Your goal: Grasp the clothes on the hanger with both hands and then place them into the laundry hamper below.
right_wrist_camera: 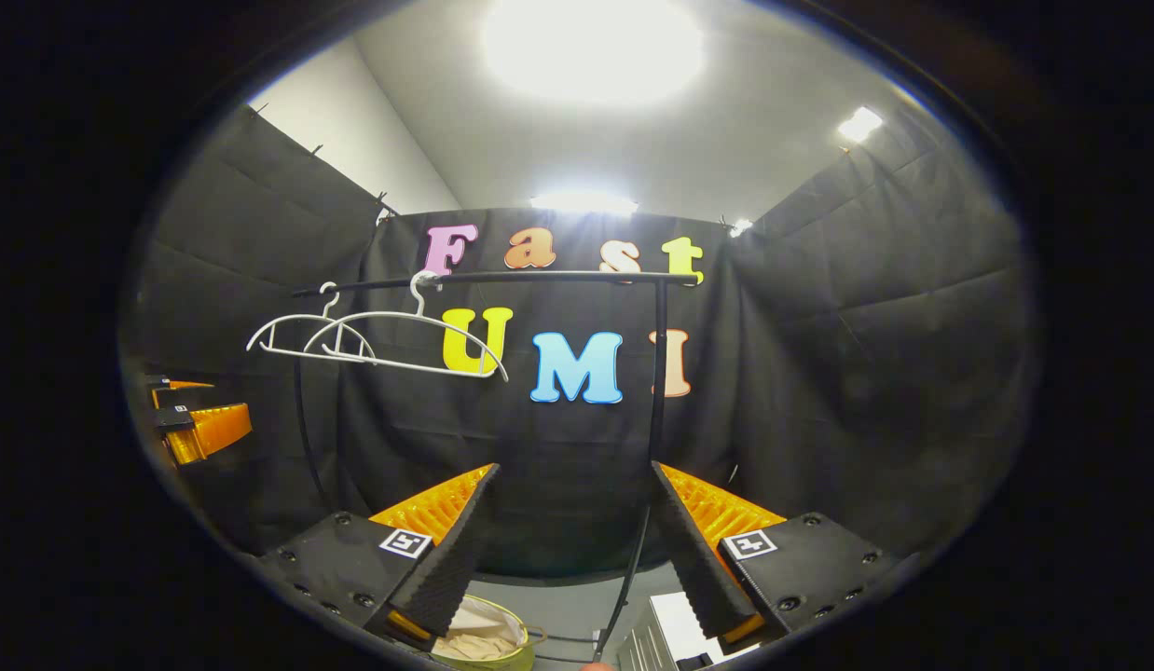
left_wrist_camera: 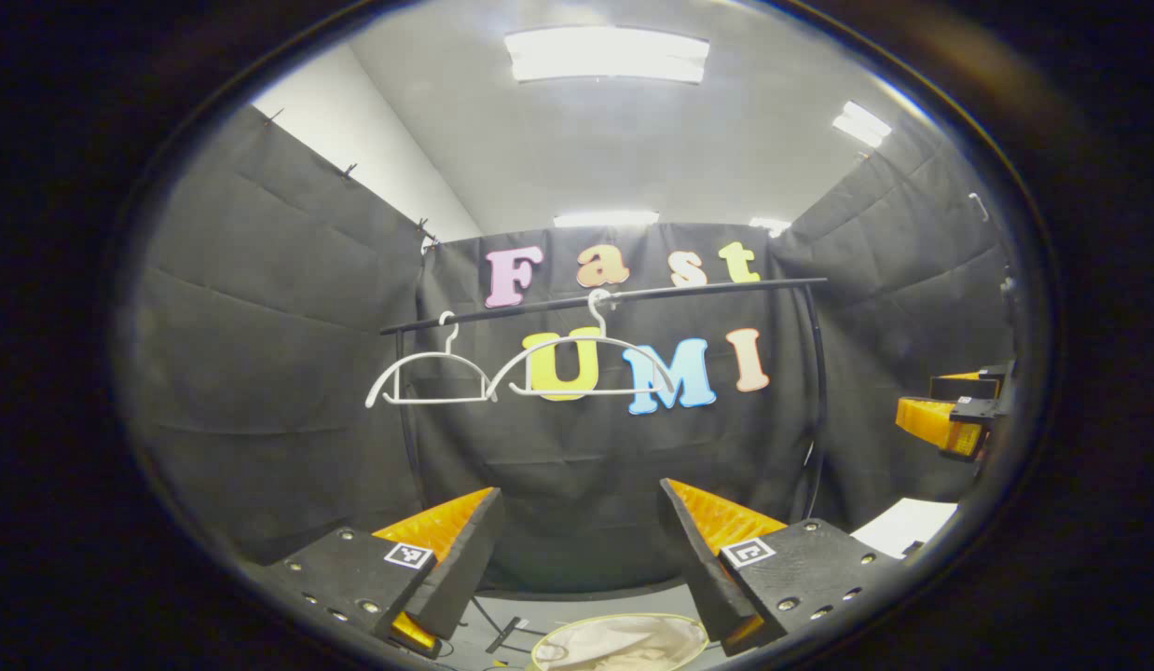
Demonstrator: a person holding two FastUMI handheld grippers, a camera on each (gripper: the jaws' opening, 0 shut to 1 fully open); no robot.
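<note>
Two bare white hangers [left_wrist_camera: 502,373] hang from the black rail [left_wrist_camera: 633,295] in the left gripper view; no garment is on them. They hang at the upper left [right_wrist_camera: 372,340] in the right gripper view. Below, the round hamper [left_wrist_camera: 622,643] holds pale cloth, and its rim [right_wrist_camera: 516,634] shows with cloth [right_wrist_camera: 474,638] inside it. My left gripper [left_wrist_camera: 580,540] is open and holds nothing, level with the lower rack. My right gripper [right_wrist_camera: 572,531] is open too and holds nothing. Each gripper appears at the other's side: right gripper [left_wrist_camera: 950,419], left gripper [right_wrist_camera: 199,424].
The rack's black uprights [right_wrist_camera: 659,373] curve down to the grey floor. A white sheet [left_wrist_camera: 908,524] lies at the right on the floor, and a white box-like thing [right_wrist_camera: 675,620] sits beside the hamper. Black cloth walls close in on three sides.
</note>
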